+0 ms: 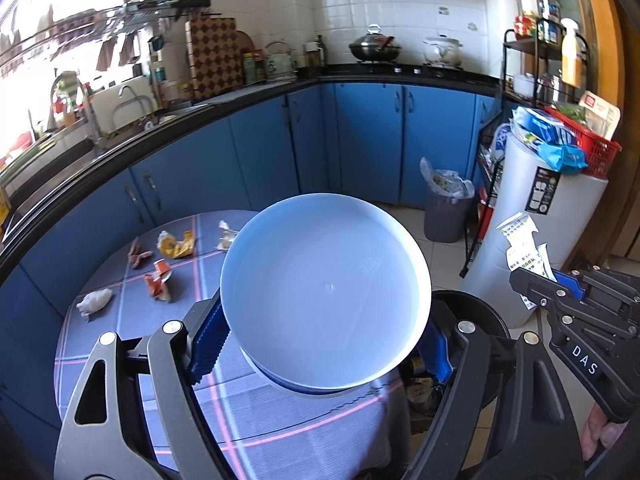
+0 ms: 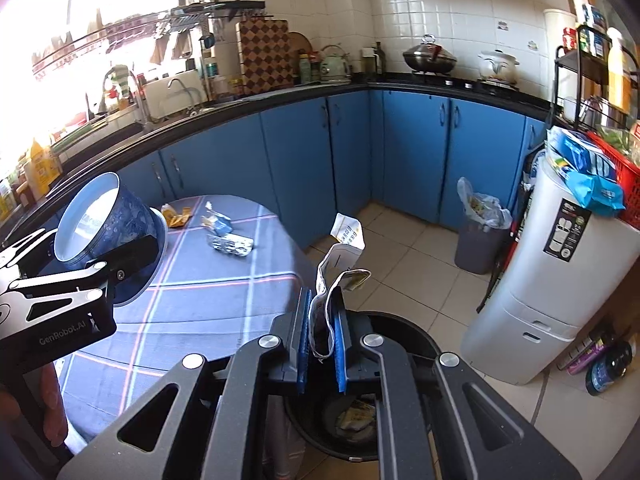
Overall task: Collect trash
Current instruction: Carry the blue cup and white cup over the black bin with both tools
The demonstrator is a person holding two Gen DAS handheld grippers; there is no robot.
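Left tool [image 1: 320, 344] is clamped on a blue tub [image 1: 326, 292], its ribbed blue pads pressed to the tub's sides, the pale empty inside tipped toward the lens; from the right wrist view the same tub [image 2: 106, 224] hangs tilted above the near edge of the counter [image 2: 208, 292]. Right tool [image 2: 323, 344] is pinched shut on a crumpled printed paper wrapper [image 2: 340, 264], the strip curling up and out between the pads, held right over a black bin [image 2: 396, 340] on the floor beside the counter, with scraps visible down inside it. Over on the checked cloth, trash is scattered: an orange-yellow wrapper [image 1: 176, 243], a white and tan scrap [image 1: 227, 236], a reddish piece [image 1: 138, 256], an orange and white packet [image 1: 158, 280], and a balled white tissue [image 1: 94, 302] near the left edge. A silvery foil packet [image 2: 230, 244] lies toward the middle. A grey bin with a plastic liner [image 2: 478, 232] stands by the blue cabinets [image 2: 412, 148].
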